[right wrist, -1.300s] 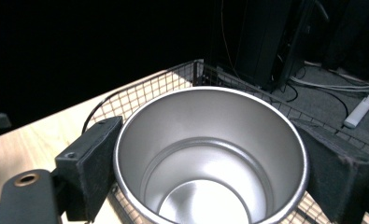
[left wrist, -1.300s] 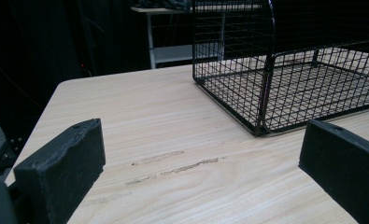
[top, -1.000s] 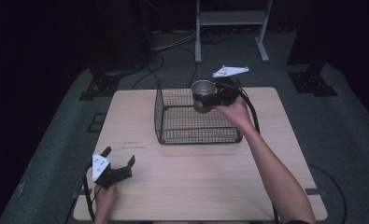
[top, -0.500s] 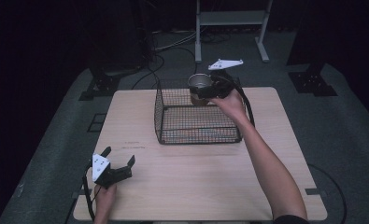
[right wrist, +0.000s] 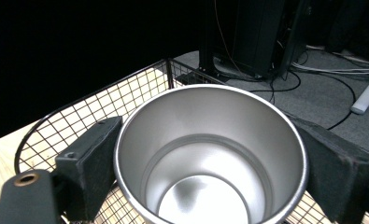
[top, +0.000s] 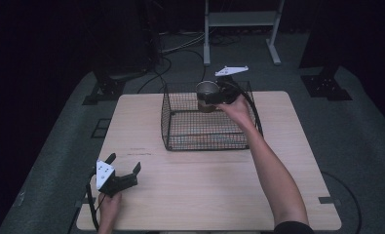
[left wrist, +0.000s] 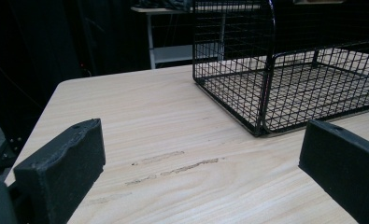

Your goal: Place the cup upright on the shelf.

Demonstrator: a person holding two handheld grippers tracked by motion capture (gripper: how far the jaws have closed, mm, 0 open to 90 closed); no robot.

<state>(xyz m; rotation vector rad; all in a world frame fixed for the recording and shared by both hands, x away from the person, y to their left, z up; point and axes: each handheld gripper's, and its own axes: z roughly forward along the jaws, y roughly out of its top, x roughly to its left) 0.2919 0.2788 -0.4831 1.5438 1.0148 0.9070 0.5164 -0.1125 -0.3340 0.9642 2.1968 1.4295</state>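
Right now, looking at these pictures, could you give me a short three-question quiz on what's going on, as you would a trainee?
1. True or false: the right gripper holds a metal cup.
2. Where is the cup? A) flat on the table B) above the far side of the wire basket C) on the floor
3. Fill in: the left gripper has its fingers ____ with nothing between them.

Key: 1 true, its fingers press the cup's two sides. 2 B. 3 open.
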